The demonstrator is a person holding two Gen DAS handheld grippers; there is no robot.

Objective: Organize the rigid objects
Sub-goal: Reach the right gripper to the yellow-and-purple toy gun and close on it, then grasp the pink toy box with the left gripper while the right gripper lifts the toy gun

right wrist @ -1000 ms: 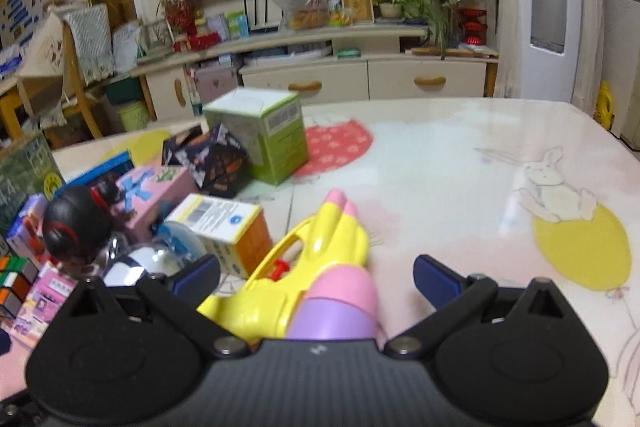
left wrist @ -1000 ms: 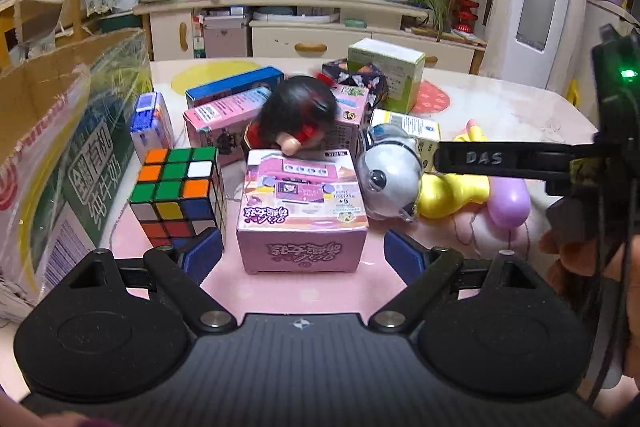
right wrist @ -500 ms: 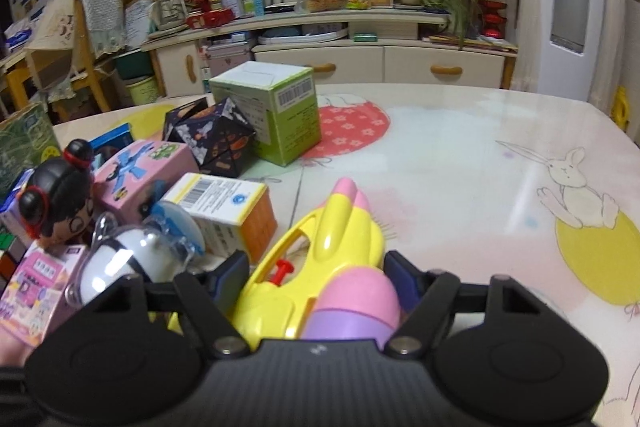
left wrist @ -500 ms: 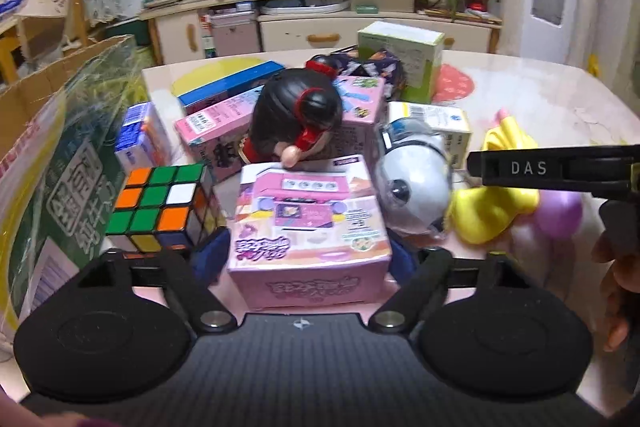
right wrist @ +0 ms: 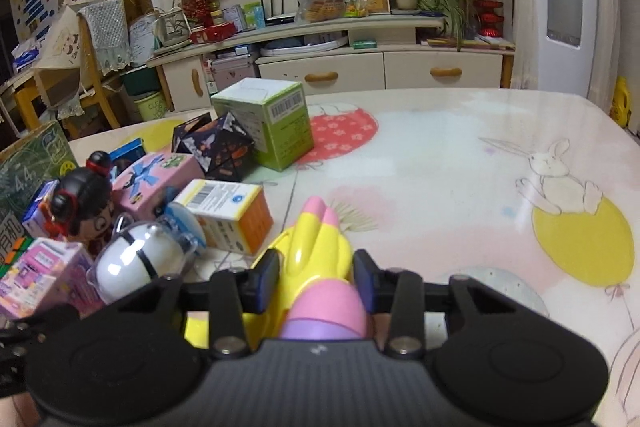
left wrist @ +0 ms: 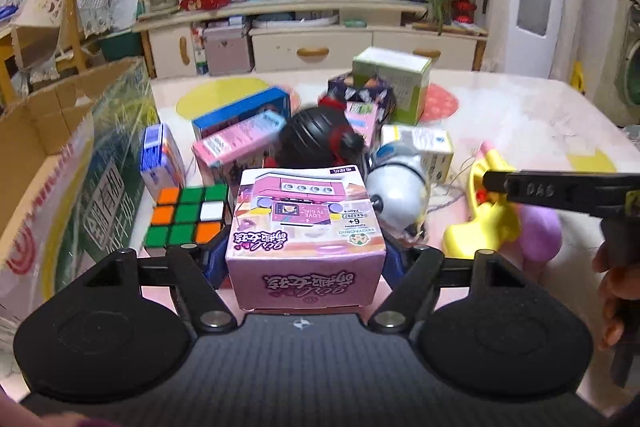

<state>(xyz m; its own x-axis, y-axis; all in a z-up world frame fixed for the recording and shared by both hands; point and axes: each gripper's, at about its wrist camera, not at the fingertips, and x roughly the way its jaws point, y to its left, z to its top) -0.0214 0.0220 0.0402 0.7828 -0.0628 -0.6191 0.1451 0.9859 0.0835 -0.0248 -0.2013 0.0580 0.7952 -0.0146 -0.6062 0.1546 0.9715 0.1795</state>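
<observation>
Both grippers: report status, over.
Left gripper closing round pink box. Right gripper closing on yellow water gun. Cube and capsule crowd the box.

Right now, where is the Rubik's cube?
In the left wrist view the Rubik's cube sits on the table at lower left, between the cardboard box and the pink toy box, just ahead of the left gripper.
</observation>
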